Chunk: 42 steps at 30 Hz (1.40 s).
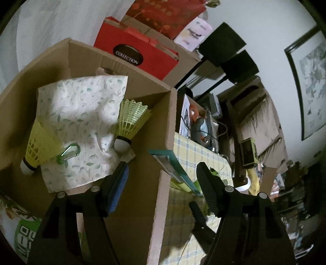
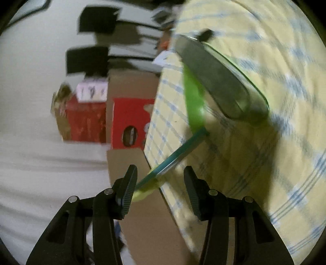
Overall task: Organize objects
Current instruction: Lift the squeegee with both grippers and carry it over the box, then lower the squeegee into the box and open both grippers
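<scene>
In the left wrist view an open cardboard box [image 1: 142, 85] holds a leaf-print cloth [image 1: 81, 122], two yellow shuttlecocks [image 1: 130, 124] [image 1: 37, 150] and a green carabiner [image 1: 68, 154]. My left gripper [image 1: 163, 191] is open and straddles the box's near wall. A teal book [image 1: 173, 171] juts over the checked tablecloth [image 1: 195, 155] beside the box. In the blurred right wrist view, my right gripper [image 2: 158, 189] is open around the teal book's [image 2: 173, 157] near end. A green case with a dark panel [image 2: 220, 81] lies beyond it on the tablecloth [image 2: 264, 163].
A red bag marked COLLECTION [image 1: 138, 55] and a patterned red bag [image 1: 167, 16] stand behind the box. Black speakers [image 1: 224, 38], a framed picture [image 1: 307, 85] and cluttered shelves [image 1: 203, 122] lie to the right. A printed bag [image 1: 22, 232] sits at lower left.
</scene>
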Motion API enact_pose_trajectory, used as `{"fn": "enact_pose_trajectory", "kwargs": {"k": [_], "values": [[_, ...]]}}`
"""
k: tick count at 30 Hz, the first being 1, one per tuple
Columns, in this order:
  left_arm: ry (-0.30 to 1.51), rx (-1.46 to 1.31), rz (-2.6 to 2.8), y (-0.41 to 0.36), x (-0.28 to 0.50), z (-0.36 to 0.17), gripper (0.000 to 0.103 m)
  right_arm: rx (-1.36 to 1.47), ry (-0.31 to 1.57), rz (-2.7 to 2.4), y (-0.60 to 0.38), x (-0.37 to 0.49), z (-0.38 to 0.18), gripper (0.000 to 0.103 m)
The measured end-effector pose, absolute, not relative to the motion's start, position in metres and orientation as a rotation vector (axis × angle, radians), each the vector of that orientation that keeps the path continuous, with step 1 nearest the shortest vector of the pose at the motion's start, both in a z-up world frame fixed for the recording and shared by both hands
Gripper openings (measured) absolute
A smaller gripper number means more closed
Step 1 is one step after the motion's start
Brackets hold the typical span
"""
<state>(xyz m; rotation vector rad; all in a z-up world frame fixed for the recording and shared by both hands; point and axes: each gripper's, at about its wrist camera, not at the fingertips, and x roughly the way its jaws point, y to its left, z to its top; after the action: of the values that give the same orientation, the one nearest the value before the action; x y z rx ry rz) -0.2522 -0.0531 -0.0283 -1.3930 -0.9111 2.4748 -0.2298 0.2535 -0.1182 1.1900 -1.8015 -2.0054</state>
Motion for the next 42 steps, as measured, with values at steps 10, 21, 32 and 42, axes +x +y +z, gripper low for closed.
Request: {"fn": "enact_pose_trajectory", "kwargs": {"k": [10,21,32,42], "values": [[-0.950,-1.388,2.448,-0.059,-0.257,-0.035,0.056,1.133,-2.085,-1.796,0.252,-0.244,-0.150,0.045],[-0.856,-1.321,2.463,-0.050,-0.255,-0.018,0.027,1.051,-2.003,-1.819,0.251,-0.244,-0.142,0.025],[-0.871,-1.224,2.424,-0.071,-0.231,0.007,0.027,0.966,-1.834,-1.910,0.247,-0.236,-0.091,0.025],[-0.924,-1.170,2.446,-0.129,-0.197,0.028,0.027,1.012,-1.435,-1.987,0.184,-0.233,-0.024,0.025]]}}
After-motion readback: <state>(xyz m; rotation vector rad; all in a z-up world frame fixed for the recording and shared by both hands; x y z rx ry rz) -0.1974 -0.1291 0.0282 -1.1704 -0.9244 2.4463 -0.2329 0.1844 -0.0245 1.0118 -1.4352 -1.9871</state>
